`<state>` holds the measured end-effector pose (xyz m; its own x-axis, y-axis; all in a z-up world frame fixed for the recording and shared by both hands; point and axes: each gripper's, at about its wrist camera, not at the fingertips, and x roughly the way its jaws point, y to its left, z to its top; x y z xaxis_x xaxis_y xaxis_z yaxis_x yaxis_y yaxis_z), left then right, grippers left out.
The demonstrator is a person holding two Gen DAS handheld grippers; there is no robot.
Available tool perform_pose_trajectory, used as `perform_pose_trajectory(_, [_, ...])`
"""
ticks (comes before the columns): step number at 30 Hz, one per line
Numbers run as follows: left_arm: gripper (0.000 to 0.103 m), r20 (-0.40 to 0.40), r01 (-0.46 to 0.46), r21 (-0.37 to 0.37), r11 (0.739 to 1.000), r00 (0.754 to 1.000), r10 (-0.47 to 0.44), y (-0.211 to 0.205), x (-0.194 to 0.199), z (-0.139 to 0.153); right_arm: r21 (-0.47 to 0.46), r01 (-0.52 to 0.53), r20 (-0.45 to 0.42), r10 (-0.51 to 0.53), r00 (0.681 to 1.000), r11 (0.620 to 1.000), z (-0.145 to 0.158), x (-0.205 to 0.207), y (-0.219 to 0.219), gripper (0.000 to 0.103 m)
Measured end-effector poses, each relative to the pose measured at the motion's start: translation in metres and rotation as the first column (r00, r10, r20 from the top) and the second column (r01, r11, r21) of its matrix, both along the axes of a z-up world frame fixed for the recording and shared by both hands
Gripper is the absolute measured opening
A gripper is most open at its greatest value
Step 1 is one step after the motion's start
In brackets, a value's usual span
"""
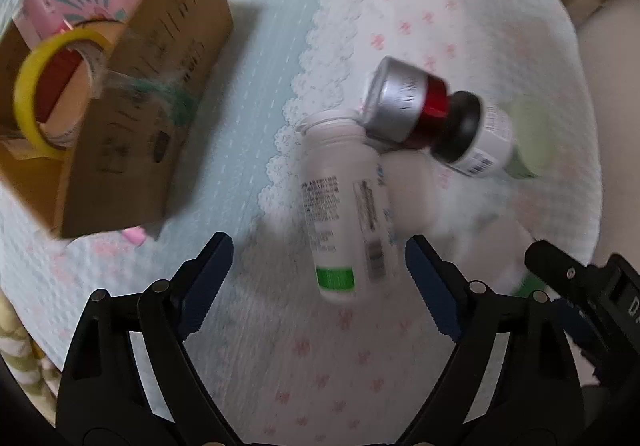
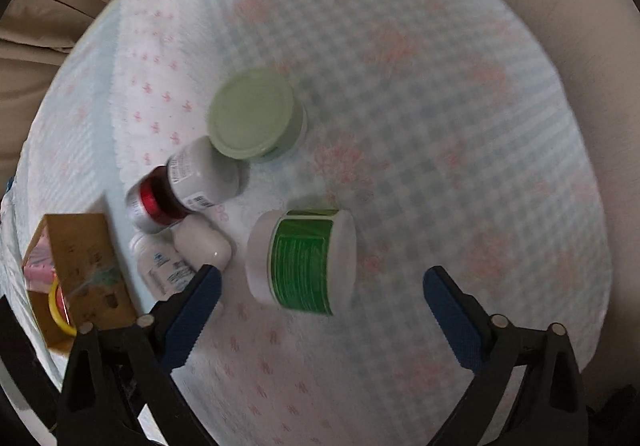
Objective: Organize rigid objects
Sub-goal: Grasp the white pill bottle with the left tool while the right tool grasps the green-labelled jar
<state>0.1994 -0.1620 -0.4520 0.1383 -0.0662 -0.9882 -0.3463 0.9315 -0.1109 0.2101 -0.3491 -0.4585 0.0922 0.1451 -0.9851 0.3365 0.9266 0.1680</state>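
Seen from the left wrist, a white bottle [image 1: 344, 206] with a green band lies on the patterned cloth. My left gripper [image 1: 318, 250] hangs open above it, the bottle's lower end between the blue pads without touching them. A silver-and-red can [image 1: 404, 106] and a black-capped white bottle [image 1: 480, 138] lie just beyond. In the right wrist view a white jar [image 2: 304, 258] with a green label lies on its side. My right gripper [image 2: 322, 274] is open around that jar, pads apart from it. A pale green lidded jar [image 2: 256, 114] stands farther off.
A cardboard box [image 1: 160, 106] on the left holds a yellow tape roll [image 1: 48, 94] and a pink carton. In the right wrist view the box [image 2: 80, 266] sits at the left edge, past two white bottles [image 2: 160, 266]. The round table [image 2: 440, 86] ends against beige upholstery.
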Motion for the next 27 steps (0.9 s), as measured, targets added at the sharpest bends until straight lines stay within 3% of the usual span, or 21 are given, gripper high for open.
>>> perform_pose_trajectory(6, [0.084,-0.032,0.009,0.009,1.000,0.999,-0.008,-0.003,0.018,-0.022,0.006,0.003,-0.049,-0.003,0.999,1.000,-0.028,0.013,0.011,0.088])
perform_pose_trajectory(10, [0.082,-0.030,-0.002,-0.024,1.000,1.000,0.001,-0.001,0.023,-0.030,0.009,0.029,-0.069,-0.029,0.997,1.000,-0.040,0.018,0.012,0.081])
perform_pose_trajectory(13, [0.073,-0.015,-0.008,-0.086,0.996,1.000,0.007,0.005,0.026,-0.032,0.013,0.034,-0.092,-0.032,0.995,0.999,-0.048,0.024,0.009,0.068])
perform_pose_trajectory(16, [0.060,-0.012,0.003,-0.128,0.992,1.000,-0.004,0.004,0.034,-0.032,-0.012,0.020,-0.104,-0.021,0.994,1.000,-0.051,0.024,0.009,0.062])
perform_pose_trajectory(19, [0.058,-0.014,0.001,-0.129,0.992,1.000,-0.003,0.004,0.036,-0.032,-0.007,0.034,-0.104,-0.034,0.994,0.999,-0.052,0.027,0.011,0.061])
perform_pose_trajectory(21, [0.050,-0.010,-0.014,-0.137,0.990,1.000,0.013,0.009,0.035,-0.031,-0.016,0.027,-0.101,-0.029,0.994,1.000,-0.048,0.027,0.007,0.058])
perform_pose_trajectory(27, [0.049,-0.009,-0.009,-0.151,0.989,1.000,0.008,0.019,0.035,-0.031,-0.022,0.022,-0.095,-0.024,0.995,1.000,-0.047,0.029,0.007,0.058])
